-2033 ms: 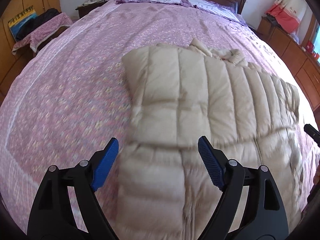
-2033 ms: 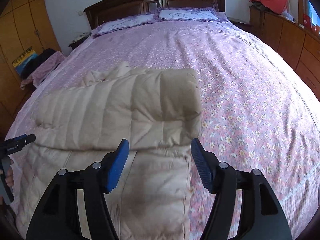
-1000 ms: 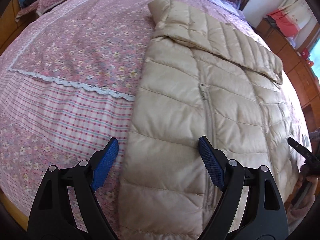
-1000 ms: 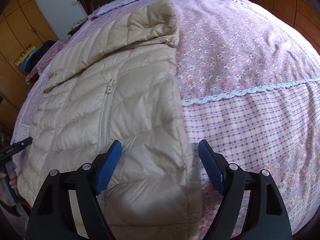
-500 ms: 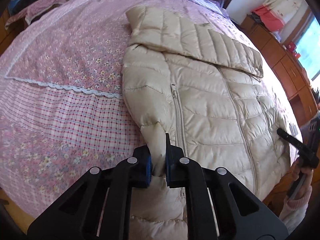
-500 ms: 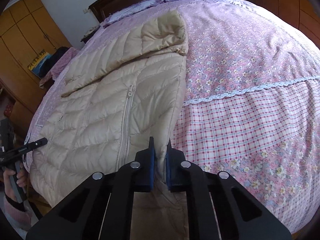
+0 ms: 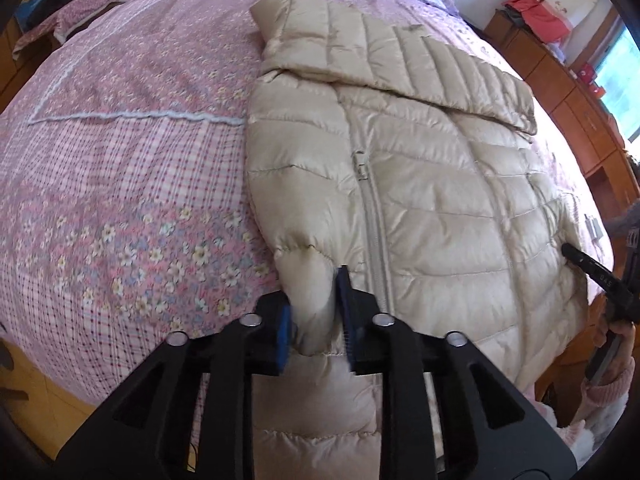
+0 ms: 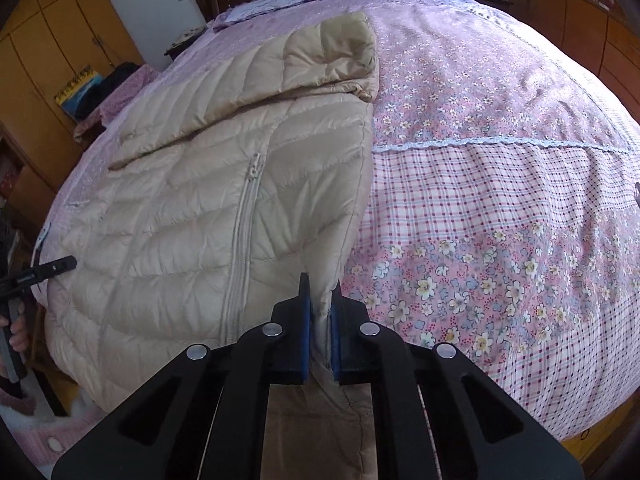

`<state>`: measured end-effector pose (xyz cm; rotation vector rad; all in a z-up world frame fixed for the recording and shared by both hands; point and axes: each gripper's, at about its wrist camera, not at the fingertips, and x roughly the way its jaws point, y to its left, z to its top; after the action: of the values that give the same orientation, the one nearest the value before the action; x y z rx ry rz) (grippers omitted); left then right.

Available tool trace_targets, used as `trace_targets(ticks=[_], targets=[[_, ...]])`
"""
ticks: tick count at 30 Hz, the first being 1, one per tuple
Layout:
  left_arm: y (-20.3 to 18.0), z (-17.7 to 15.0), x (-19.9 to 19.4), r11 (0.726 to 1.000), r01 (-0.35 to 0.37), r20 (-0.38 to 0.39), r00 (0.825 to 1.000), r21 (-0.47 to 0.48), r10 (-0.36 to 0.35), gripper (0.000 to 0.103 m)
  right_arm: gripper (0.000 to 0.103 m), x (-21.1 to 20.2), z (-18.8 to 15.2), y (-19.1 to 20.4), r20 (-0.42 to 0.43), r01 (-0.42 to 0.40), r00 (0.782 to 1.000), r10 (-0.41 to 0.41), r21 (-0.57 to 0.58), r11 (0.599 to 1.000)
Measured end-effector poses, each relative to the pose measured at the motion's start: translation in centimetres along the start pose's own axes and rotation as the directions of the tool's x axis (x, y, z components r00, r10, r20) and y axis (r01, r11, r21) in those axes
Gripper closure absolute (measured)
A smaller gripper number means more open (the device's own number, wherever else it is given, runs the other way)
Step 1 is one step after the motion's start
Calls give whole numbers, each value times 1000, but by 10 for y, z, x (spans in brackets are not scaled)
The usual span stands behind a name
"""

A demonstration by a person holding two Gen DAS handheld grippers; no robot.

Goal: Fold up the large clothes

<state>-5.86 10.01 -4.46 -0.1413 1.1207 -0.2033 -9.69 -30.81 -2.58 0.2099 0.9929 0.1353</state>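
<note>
Jacket [image 7: 432, 208], a beige quilted puffer, lies spread flat on a bed [image 7: 120, 184] covered in pink floral and checked fabric, as seen from the left wrist camera. The left gripper [image 7: 314, 320] sits at the bottom of this view with its blue-padded jaws pinching a puffy fold of the jacket's near left hem corner; the jaws have just eased a little wider, and the fold is bunched between the pads. The rest of the jacket stretches away from the claw toward the headboard, its zipper [image 7: 370, 216] running just right of the grip, and a folded sleeve lies across the far end. At the right edge, the other gripper's black tip and a hand in a pink cuff [image 7: 612, 344] are visible beside the jacket's far side. From the right wrist camera, the right gripper [image 8: 320, 312] is clamped tight on the jacket's [image 8: 208, 200] near right hem edge, a thin strip of fabric pressed between its blue pads. The jacket spreads up and to the left of this claw, with the bed [image 8: 500, 200] bare to the right. Wooden wardrobes [image 8: 60, 28] stand along the wall on the left.
</note>
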Motion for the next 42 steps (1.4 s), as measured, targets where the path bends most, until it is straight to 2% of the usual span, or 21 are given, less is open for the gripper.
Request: trace_targets(ticks=[2, 3, 4, 5, 6, 7, 10, 13, 16, 21, 24, 27, 35, 37, 42], targets=[[-2, -1, -4, 1000, -5, 2, 1000, 6, 5, 59, 91, 2, 3, -1, -1, 6, 1000, -6, -7, 1000], [-2, -1, -5, 1000, -3, 5, 1000, 12, 3, 47, 88, 2, 5, -1, 4, 13, 1000, -13, -13, 1000], [-6, -3, -10, 1000, -3, 14, 1000, 29, 2, 40, 71, 0, 5, 0, 9, 14, 1000, -13, -23, 1000], [-7, -2, -12, 999, -4, 21, 1000, 45, 3, 39, 53, -3, 3, 2, 12, 11, 1000, -10, -37, 999], [-10, -5, -16, 998, -12, 29, 1000, 67, 10, 36, 47, -6, -1, 6, 18, 12, 1000, -11, -51, 999], [-15, -9, -21, 995, -26, 38, 999, 93, 22, 29, 44, -10, -5, 10, 27, 20, 999, -18, -81, 997], [-25, -20, -35, 989, -41, 53, 998, 143, 33, 24, 43, -20, -16, 19, 36, 35, 999, -30, -143, 989], [-40, -31, -45, 977, -48, 60, 998, 209, 36, 14, 36, -33, -29, 30, 51, 55, 998, -45, -207, 977], [-56, -47, -50, 954, -59, 49, 998, 294, 47, 12, 32, -43, -44, 46, 64, 85, 996, -69, -293, 952], [-71, -66, -50, 931, -75, 40, 997, 358, 66, 12, 32, -50, -69, 67, 30, 33, 999, -24, -349, 937], [-75, -78, -46, 918, -76, 28, 997, 390, 70, 12, 27, -50, -87, 85, 29, 52, 999, -44, -433, 900], [-78, -88, -40, 901, -84, 21, 996, 425, 83, 12, 26, -45, -105, 104, 30, 95, 995, -94, -532, 841], [-86, -100, -15, 849, -173, 38, 983, 500, 178, 12, 26, -20, -130, 134, 55, 165, 983, -177, -699, 696], [-87, -100, -8, 831, -209, 66, 977, 515, 205, 12, 26, -11, -130, 133, 70, 192, 977, -202, -708, 679], [-90, -96, 3, 818, -260, 120, 966, 513, 231, 12, 26, 3, -127, 133, 107, 227, 970, -217, -715, 662]])
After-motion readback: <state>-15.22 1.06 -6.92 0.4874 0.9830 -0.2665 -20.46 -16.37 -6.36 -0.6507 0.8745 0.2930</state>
